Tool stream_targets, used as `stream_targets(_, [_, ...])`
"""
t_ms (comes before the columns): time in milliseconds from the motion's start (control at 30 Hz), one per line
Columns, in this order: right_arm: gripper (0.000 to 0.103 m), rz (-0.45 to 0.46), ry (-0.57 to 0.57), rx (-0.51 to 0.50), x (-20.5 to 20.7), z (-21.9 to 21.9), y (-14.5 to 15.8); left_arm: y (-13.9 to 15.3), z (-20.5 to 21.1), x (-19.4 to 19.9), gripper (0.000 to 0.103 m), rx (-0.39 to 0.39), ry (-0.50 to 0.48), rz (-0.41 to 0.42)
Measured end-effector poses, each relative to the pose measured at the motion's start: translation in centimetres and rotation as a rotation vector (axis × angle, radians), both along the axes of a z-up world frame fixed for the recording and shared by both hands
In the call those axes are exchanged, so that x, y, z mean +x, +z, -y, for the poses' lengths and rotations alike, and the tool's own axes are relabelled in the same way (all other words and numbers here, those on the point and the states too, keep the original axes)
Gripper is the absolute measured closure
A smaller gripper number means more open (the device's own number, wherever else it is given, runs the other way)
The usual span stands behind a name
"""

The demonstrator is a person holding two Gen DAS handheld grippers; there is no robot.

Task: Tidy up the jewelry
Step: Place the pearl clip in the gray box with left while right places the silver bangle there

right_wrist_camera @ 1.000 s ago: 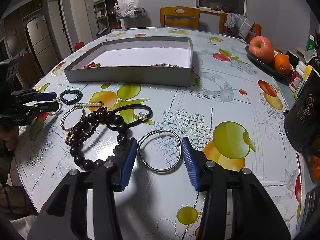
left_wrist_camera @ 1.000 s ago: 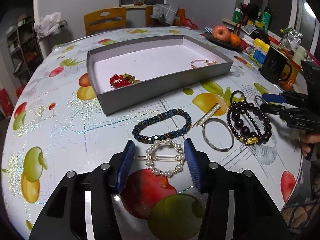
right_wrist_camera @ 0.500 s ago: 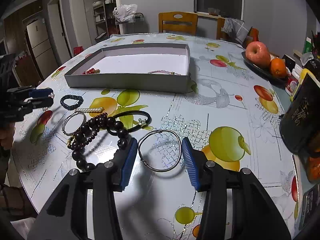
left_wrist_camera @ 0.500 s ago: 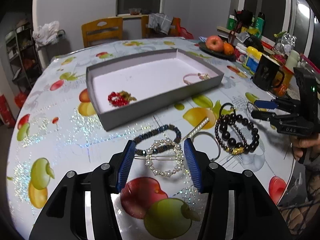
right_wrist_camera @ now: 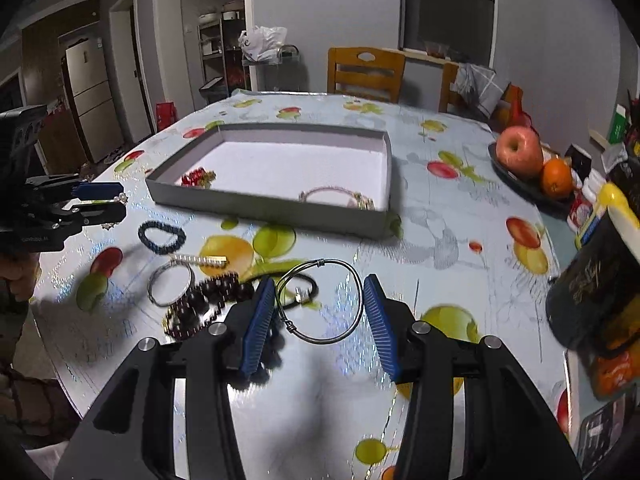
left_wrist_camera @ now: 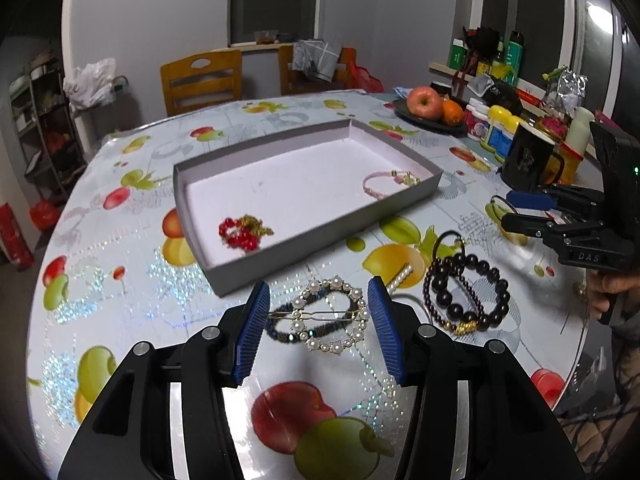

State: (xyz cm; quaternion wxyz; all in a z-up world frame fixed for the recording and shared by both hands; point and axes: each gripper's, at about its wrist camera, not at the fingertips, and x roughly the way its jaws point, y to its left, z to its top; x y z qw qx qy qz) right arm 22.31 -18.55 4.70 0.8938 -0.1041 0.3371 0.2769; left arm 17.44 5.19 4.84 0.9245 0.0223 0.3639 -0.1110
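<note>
My left gripper (left_wrist_camera: 318, 328) is shut on a round pearl hair clip (left_wrist_camera: 331, 315) and holds it above the table, over a dark blue bead bracelet (left_wrist_camera: 280, 330). My right gripper (right_wrist_camera: 320, 312) is shut on a thin silver wire bangle (right_wrist_camera: 320, 300), lifted off the table. The grey open box (left_wrist_camera: 320, 236) lies ahead; inside are a red bead piece (left_wrist_camera: 240, 232) and a pink bracelet (left_wrist_camera: 386, 184). On the table lie a dark bead bracelet (left_wrist_camera: 466, 292), a pearl bar clip (right_wrist_camera: 200, 260), a silver bangle (right_wrist_camera: 170, 288) and a black hair tie (right_wrist_camera: 302, 286).
A black mug (left_wrist_camera: 528, 160) stands to the right of the box, with bottles and jars behind it. A plate with an apple and an orange (right_wrist_camera: 528, 160) sits at the table's far right. Wooden chairs (left_wrist_camera: 200, 80) stand behind the table.
Both grippers have risen from the table, the left lifting the pearl clip and the right lifting the wire bangle. Both views now look further toward the box.
</note>
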Motion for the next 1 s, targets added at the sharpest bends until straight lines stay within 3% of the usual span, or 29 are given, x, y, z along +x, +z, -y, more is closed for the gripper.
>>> stream_targets(400, [0.057,0.037,0.061,-0.004,3.4,-2.8,3.1,3.6,-0.5,1.8,0.05,-0.03,-0.013,0.051])
stream_targets(633, [0.057,0.068,0.087,-0.008,6.1,-4.9,5.4,5.4,-0.9,5.2,0.05,-0.038,-0.005,0.061])
stream_targets(800, [0.057,0.054,0.081,-0.011,8.6,-6.3,5.5,5.1,-0.5,8.5,0.05,-0.038,0.005,0.051])
stream_targets(1000, [0.057,0.001,0.056,-0.005,12.1,-7.6,3.7,2.4,0.0,12.5,0.05,-0.051,0.01,0.002])
